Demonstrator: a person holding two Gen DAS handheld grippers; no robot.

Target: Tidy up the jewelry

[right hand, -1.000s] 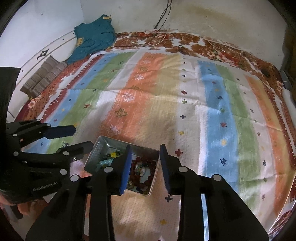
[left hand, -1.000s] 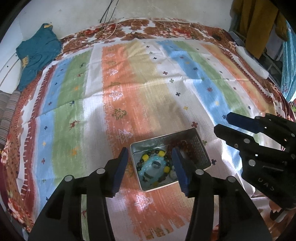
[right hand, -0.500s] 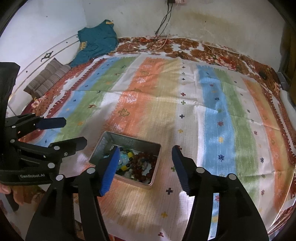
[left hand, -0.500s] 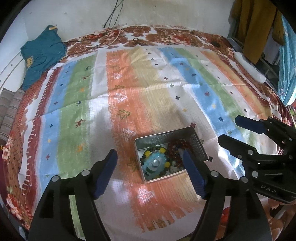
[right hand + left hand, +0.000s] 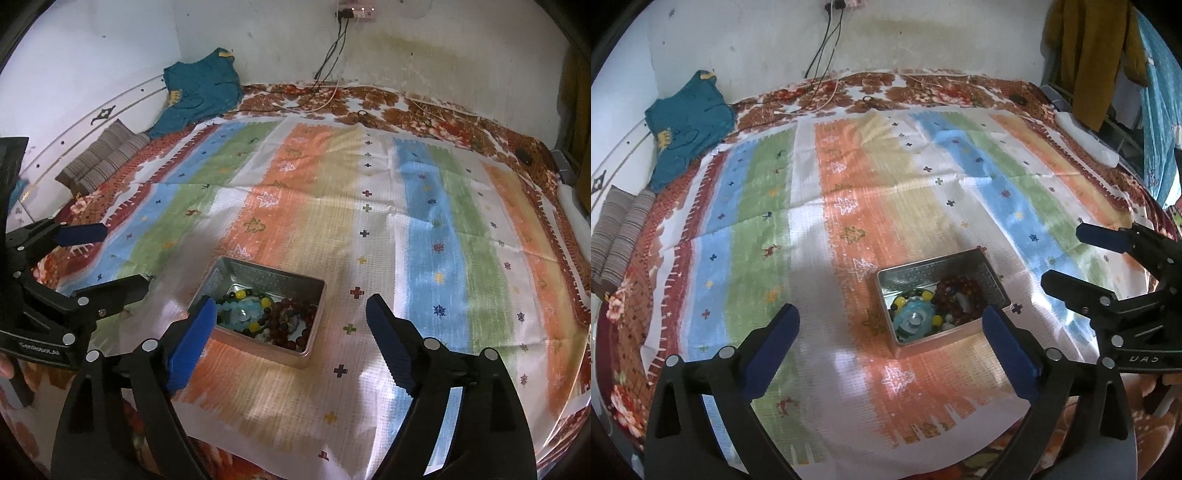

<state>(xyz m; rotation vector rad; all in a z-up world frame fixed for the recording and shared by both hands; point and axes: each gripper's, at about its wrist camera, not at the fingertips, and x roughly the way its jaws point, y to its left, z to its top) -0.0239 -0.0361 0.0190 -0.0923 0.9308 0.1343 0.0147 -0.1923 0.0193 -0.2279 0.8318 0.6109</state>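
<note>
Since 1.0 s ago: left claw (image 5: pixel 890 332) has gone from narrow, straddling the beads, to spread wide and empty, drawn back from the tin. Right claw (image 5: pixel 291 325) likewise — fingers were close over the tin's right half, now wide apart, holding nothing.

Metal tin (image 5: pixel 991 284) sits open on the striped cloth (image 5: pixel 849 192) over the bed, slightly skewed, between the two claws. Inside, left half: bracelet of light-blue, yellow and dark beads (image 5: pixel 914 314). Right half: dark red bead strands (image 5: pixel 960 290) heaped together — the two groups touching.

Teal garment (image 5: pixel 689 122) at the far left corner.
</note>
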